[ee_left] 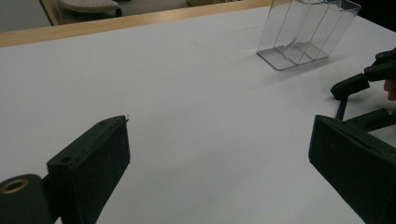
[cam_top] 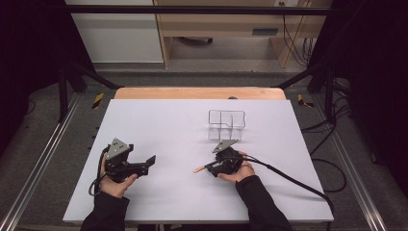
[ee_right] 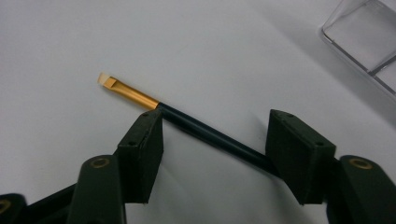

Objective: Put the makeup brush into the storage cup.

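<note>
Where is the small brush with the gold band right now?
The brush lies on the white table between the open jaws of the right gripper, its pale tip toward the left gripper, just in front of the clear divided box.

No readable text, label, brand, number or sign shows on anything around the white table (cam_top: 159, 125) in any view.
</note>
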